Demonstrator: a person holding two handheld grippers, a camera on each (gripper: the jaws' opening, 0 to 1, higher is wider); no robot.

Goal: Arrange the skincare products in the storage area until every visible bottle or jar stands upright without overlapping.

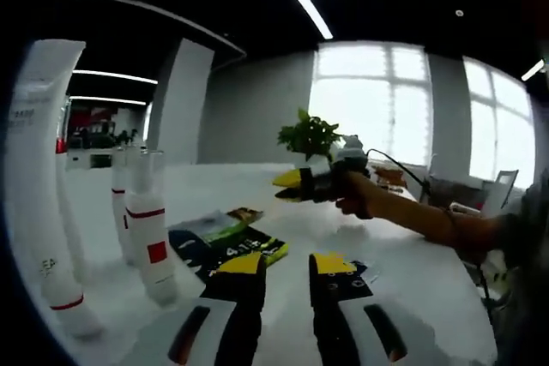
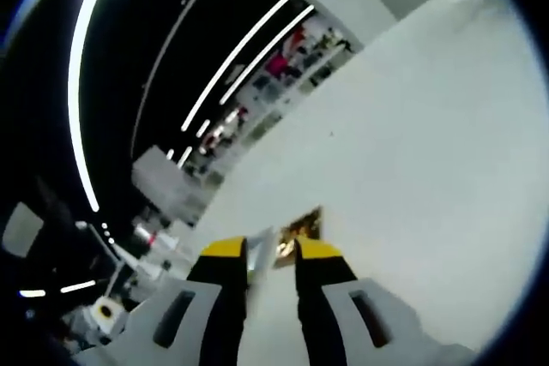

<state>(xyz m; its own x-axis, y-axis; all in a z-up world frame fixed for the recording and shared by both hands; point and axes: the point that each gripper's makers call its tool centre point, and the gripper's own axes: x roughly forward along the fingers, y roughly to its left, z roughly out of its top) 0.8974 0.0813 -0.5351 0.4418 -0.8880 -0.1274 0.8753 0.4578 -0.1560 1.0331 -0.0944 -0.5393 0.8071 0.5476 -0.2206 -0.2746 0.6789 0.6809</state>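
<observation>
While the left gripper (image 1: 284, 273) is hanging low over the white table (image 1: 403, 255) with its yellow-tipped jaws spread and nothing between them, the task's things are standing off at its ten o'clock: two white bottles with red bands (image 1: 146, 233) are sitting upright, close together, a large white tube (image 1: 39, 160) is rising at nine o'clock, and a small white bottle (image 1: 67, 302) is standing below it at about eight o'clock. Flat sachets in dark and yellow-green packaging (image 1: 227, 246) are lying on the table just ahead of the jaws at eleven o'clock, partly overlapping one another. In the left gripper view, a hand is holding the right gripper (image 1: 300, 184) raised at one o'clock, in front of a potted plant (image 1: 310, 135); its tips are looking nearly closed there, though whether anything is between them I cannot tell. In the right gripper view, the right gripper (image 2: 273, 255) is pointing across the table and something small, shiny and gold-brown (image 2: 296, 233) is sitting at its tips, seemingly pinched, though blur is leaving this uncertain. Judging by this, the arranging step is being carried on, and the next move is calling for setting that item down clear of the upright bottles.
</observation>
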